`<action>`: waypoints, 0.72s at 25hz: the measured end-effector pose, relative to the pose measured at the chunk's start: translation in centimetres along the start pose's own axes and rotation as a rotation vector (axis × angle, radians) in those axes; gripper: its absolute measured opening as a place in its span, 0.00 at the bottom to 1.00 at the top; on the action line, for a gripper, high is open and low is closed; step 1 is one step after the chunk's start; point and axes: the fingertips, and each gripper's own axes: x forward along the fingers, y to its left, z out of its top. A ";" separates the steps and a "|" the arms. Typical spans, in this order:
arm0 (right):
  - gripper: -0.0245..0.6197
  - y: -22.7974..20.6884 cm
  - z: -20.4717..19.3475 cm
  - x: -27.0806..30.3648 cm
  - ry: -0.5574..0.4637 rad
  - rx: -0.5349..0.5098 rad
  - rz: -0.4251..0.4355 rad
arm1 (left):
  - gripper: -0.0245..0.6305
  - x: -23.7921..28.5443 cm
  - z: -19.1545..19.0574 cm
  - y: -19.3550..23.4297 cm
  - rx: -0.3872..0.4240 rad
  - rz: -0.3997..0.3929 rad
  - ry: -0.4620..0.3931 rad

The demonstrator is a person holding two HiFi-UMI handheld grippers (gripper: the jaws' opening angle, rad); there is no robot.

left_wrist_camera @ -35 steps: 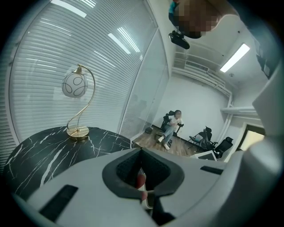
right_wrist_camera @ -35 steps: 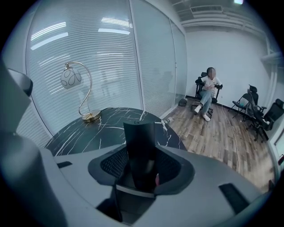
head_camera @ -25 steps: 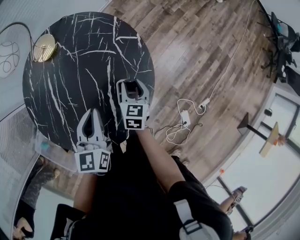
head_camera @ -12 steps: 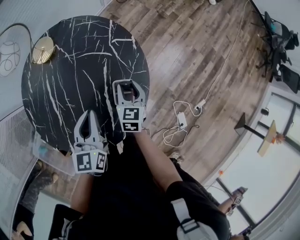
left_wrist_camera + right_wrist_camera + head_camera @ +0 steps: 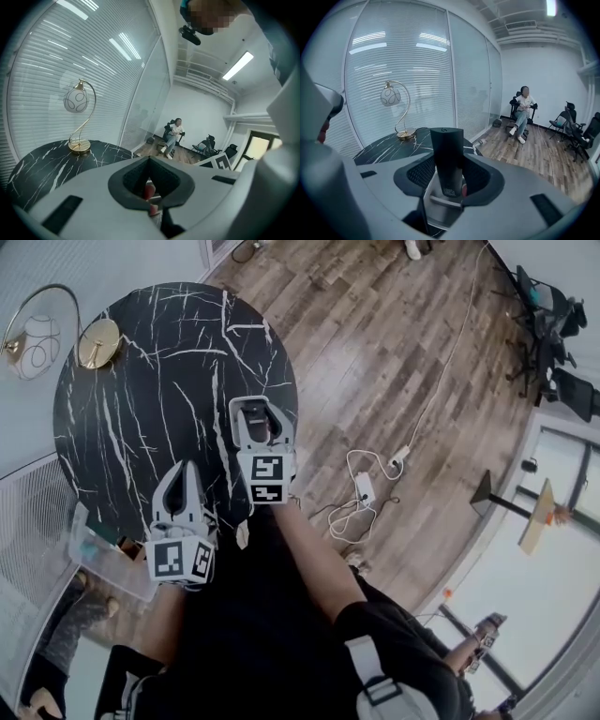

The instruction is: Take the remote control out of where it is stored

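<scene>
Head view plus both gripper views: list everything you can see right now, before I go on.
table: one, black marble with white veins, round, centre left
lamp: one, gold with globe shade, table's far left edge
remote: one, black, held upright above the table
box: one, clear plastic, beside the table at lower left
power strip: one, white with cable, on the wood floor right of the table
chairs: at least two, dark, far right
seated person: one, back of the room
left hand-held gripper: one, grey, jaws together, empty
right hand-held gripper: one, grey, closed on the remote
</scene>
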 end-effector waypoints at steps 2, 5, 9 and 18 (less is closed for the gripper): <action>0.32 0.3 0.7 -1.0 -0.016 -0.006 -0.001 | 0.03 -1.0 0.5 -0.1 0.018 0.000 -0.013; 0.32 0.9 1.7 -2.7 -0.041 -0.014 -0.006 | 0.03 -2.8 1.2 -0.2 0.071 0.007 -0.032; 0.32 1.8 2.9 -5.3 -0.075 -0.029 -0.005 | 0.03 -5.4 2.0 -1.0 0.143 -0.012 -0.063; 0.32 5.2 4.9 -11.9 -0.148 -0.032 -0.018 | 0.03 -11.7 2.7 -1.7 0.189 -0.089 -0.099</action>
